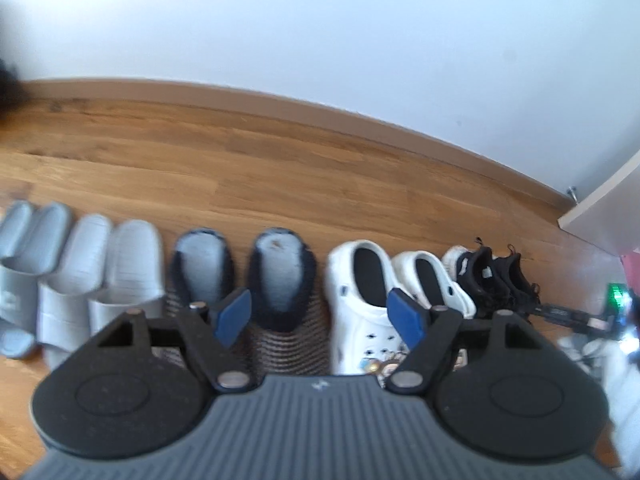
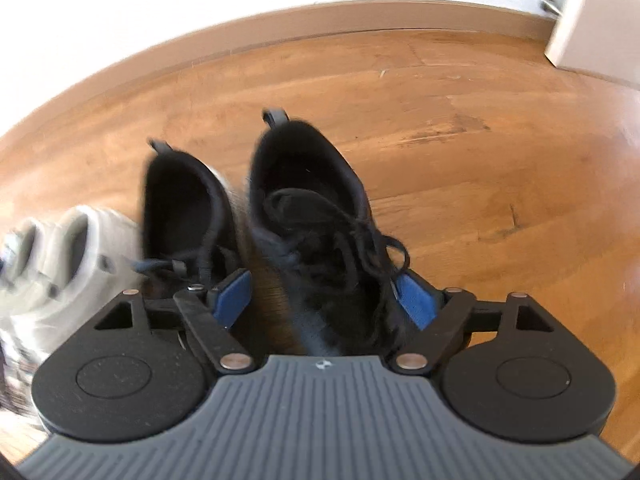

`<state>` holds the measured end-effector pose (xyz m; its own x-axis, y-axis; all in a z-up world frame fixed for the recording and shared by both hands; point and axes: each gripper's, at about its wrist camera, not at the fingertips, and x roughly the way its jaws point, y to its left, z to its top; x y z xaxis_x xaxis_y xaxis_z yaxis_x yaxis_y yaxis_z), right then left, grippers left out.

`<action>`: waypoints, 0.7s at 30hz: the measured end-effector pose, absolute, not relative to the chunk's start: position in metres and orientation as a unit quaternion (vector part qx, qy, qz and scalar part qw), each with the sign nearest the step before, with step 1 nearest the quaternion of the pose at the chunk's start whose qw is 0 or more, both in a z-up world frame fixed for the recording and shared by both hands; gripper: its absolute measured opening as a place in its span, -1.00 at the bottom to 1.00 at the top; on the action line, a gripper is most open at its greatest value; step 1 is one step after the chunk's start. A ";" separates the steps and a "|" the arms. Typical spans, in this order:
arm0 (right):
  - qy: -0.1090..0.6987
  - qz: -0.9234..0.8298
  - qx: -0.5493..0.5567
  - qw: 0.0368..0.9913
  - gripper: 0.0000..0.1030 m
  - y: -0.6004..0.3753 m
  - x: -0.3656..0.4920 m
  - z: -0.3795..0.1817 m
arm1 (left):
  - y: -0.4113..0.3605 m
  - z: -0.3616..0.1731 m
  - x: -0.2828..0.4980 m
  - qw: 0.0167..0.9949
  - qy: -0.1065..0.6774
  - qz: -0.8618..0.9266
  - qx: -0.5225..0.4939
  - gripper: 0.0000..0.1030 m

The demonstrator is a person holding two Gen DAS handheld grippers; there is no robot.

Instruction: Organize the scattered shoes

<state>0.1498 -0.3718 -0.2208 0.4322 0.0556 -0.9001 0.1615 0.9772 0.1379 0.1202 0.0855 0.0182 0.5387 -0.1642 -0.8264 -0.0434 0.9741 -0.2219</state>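
Note:
In the left wrist view a row of shoes stands on the wooden floor: grey slides [image 1: 84, 272], dark fuzzy slippers [image 1: 276, 280], white clogs [image 1: 368, 292] and black sneakers [image 1: 492, 280]. My left gripper [image 1: 320, 316] is open and empty above the slippers and clogs. In the right wrist view my right gripper [image 2: 324, 300] is open, its blue pads either side of the right black sneaker [image 2: 320, 216]. The other black sneaker [image 2: 184, 212] stands just left of it, next to a white clog [image 2: 68, 256].
A wall with a wooden baseboard [image 1: 280, 108] runs behind the row. A white door or cabinet edge [image 1: 604, 204] is at the right; it also shows in the right wrist view [image 2: 592, 20]. Bare floor [image 2: 480, 160] lies right of the sneakers.

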 end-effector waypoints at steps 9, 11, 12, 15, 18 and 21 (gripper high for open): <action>0.569 0.026 0.146 0.809 0.57 -0.297 0.133 -0.106 | 0.134 0.108 0.081 0.877 0.472 0.033 -0.085 0.45; 0.566 0.052 0.154 0.808 0.57 -0.271 0.126 -0.072 | 0.145 0.131 0.069 0.878 0.471 0.045 -0.072 0.46; 0.566 0.064 0.154 0.807 0.56 -0.254 0.122 -0.053 | 0.152 0.143 0.062 0.879 0.469 0.047 -0.063 0.48; 0.570 0.096 0.157 0.801 0.47 -0.215 0.113 -0.015 | 0.174 0.172 0.042 0.880 0.470 0.060 -0.039 0.63; 0.575 0.144 0.158 0.790 0.34 -0.168 0.102 0.020 | 0.202 0.192 0.027 0.872 0.481 0.078 -0.045 0.63; 0.581 0.178 0.145 0.781 0.34 -0.116 0.088 0.051 | 0.231 0.207 0.011 0.875 0.475 0.082 -0.056 0.64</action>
